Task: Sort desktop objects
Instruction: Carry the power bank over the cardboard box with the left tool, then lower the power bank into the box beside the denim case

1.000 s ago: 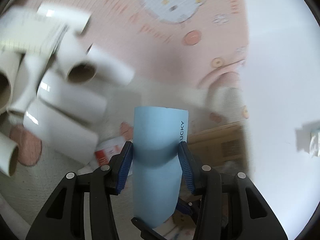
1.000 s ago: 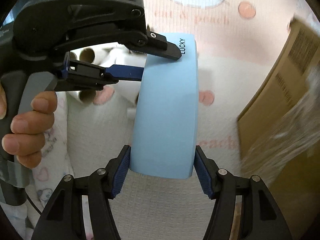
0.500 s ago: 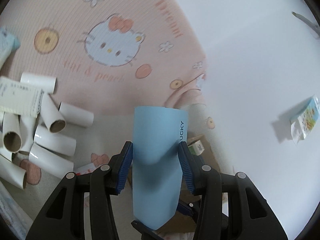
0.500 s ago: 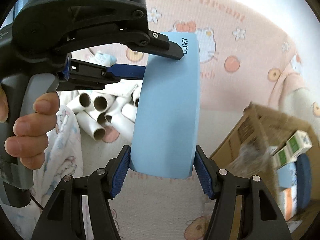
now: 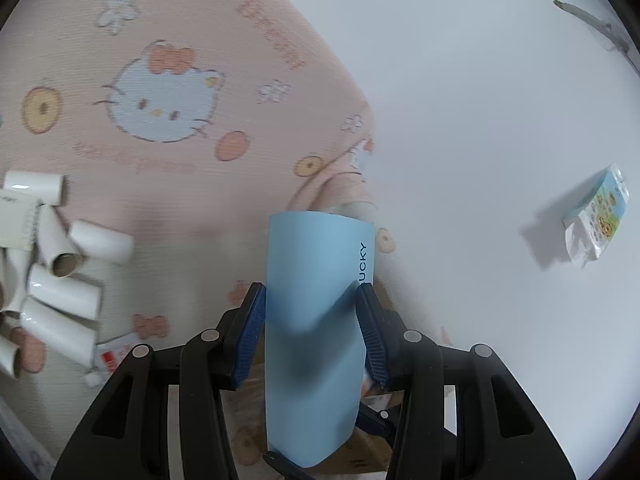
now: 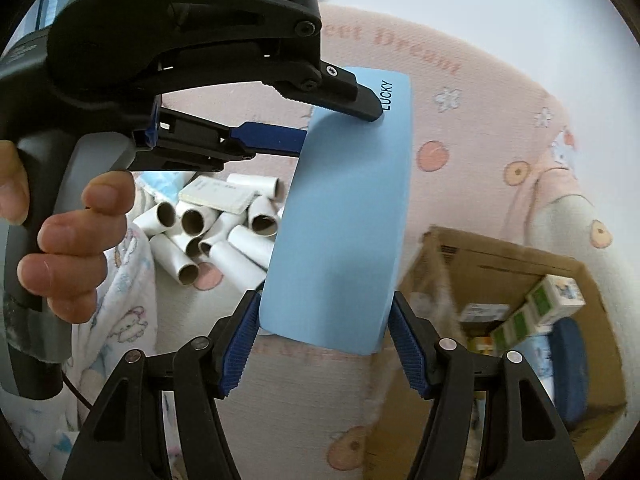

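A light blue oblong case marked "LUCKY" is held in the air by both grippers. My left gripper is shut on its upper part. My right gripper is shut on its lower end; the case also shows in the right wrist view, with the left gripper's fingers pinching its top. An open cardboard box with several small packages inside lies to the lower right, below the case.
A heap of white cardboard tubes with a small notepad on it lies to the left on the pink Hello Kitty blanket. A small tissue pack is stuck on the white wall at right.
Both grippers have lifted the blue case together and swung toward the right; the tubes have slid left and the open cardboard box has come into the right wrist view.
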Demonstrator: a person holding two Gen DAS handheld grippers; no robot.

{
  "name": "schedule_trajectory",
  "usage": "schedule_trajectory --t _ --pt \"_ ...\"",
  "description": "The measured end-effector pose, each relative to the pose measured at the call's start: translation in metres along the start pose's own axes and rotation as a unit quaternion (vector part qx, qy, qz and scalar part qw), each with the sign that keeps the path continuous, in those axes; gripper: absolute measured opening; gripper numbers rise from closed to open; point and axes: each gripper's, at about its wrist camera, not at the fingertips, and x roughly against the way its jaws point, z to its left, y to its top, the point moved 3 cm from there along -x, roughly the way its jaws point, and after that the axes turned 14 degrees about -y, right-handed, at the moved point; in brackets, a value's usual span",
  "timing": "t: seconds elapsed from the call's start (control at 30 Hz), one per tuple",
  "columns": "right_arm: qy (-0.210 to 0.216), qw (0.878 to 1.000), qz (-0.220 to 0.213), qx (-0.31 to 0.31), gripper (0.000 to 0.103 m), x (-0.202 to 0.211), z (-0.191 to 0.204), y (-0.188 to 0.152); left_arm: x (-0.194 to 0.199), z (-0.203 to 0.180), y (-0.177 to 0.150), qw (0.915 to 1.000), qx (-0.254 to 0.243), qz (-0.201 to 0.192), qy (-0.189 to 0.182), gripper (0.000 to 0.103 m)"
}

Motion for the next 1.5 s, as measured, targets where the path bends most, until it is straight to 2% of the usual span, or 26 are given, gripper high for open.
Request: schedule_trajectory --t 0.27,0.47,0.67,0.83,1.1,1.27,1.5 --pt "-0.045 0.999 -0.012 -0.020 0.062 0.018 -0.056 -0.007 -0.054 -0.033 -0.005 0.9985 0.003 0.031 -0.045 0.050" --pt "-0.073 0.997 0.002 -0.034 0.062 0.022 -0.095 -0.026 -0.097 -0.052 -0.022 0.9962 -0.009 0.063 -0.058 0.050" --pt "-0.096 0.995 0.020 -0.038 0.063 0.024 -0.124 -0.041 -0.131 -0.060 -0.041 0.9938 0.012 0.081 -0.075 0.050" --pt "-0.109 0.993 0.032 -0.028 0.063 0.023 -0.141 -0.047 -0.150 -0.058 -0.046 0.9909 0.047 0.088 -0.090 0.050" --pt "-0.111 0.991 0.070 -0.008 0.063 0.010 -0.165 -0.059 -0.184 -0.048 -0.058 0.9856 0.092 0.107 -0.093 0.050" --pt "-0.122 0.986 0.116 0.022 0.063 -0.008 -0.175 -0.071 -0.209 -0.028 -0.071 0.9785 0.138 0.127 -0.086 0.050" --pt "-0.118 0.978 0.168 0.037 0.062 -0.024 -0.190 -0.082 -0.240 0.000 -0.089 0.9624 0.211 0.147 -0.089 0.050"
